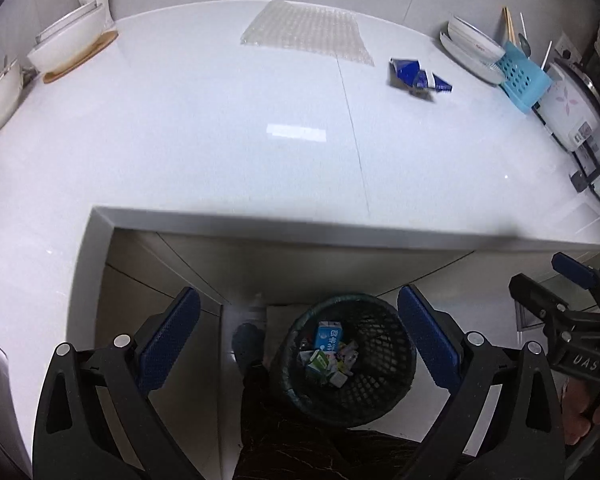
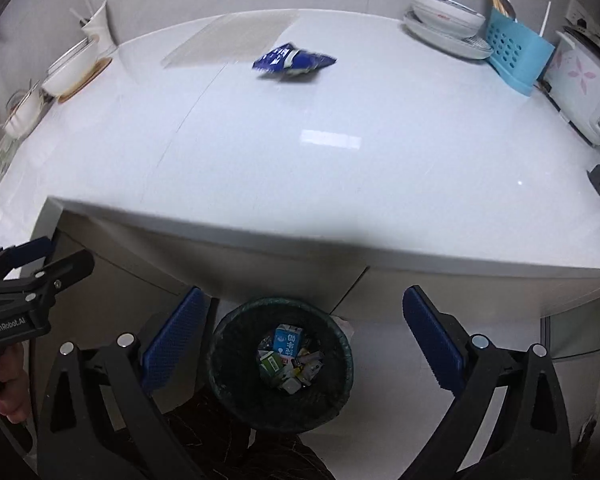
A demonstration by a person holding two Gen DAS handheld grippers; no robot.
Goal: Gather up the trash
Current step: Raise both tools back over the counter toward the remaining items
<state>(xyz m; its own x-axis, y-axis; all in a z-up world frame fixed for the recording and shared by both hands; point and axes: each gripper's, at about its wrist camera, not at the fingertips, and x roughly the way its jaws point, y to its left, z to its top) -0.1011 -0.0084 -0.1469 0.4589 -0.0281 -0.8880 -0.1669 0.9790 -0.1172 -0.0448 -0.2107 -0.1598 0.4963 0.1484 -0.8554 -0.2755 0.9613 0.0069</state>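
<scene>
While the white counter (image 1: 220,132) fills most of both views, a black mesh bin (image 2: 224,360) stands on the floor below its edge, with small cartons (image 2: 287,340) at the bottom. A sheet of bubble wrap (image 1: 308,32) lies at the back of the counter, and a crumpled blue wrapper (image 2: 292,62) lies near it. The left gripper (image 1: 300,340) and the right gripper (image 2: 300,340) both hang above the bin, fingers wide apart and holding nothing.

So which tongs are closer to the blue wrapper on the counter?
Right, though barely. The right tongs sit more squarely below the blue wrapper; the left tongs are off to its left. Both hover over the bin.
</scene>
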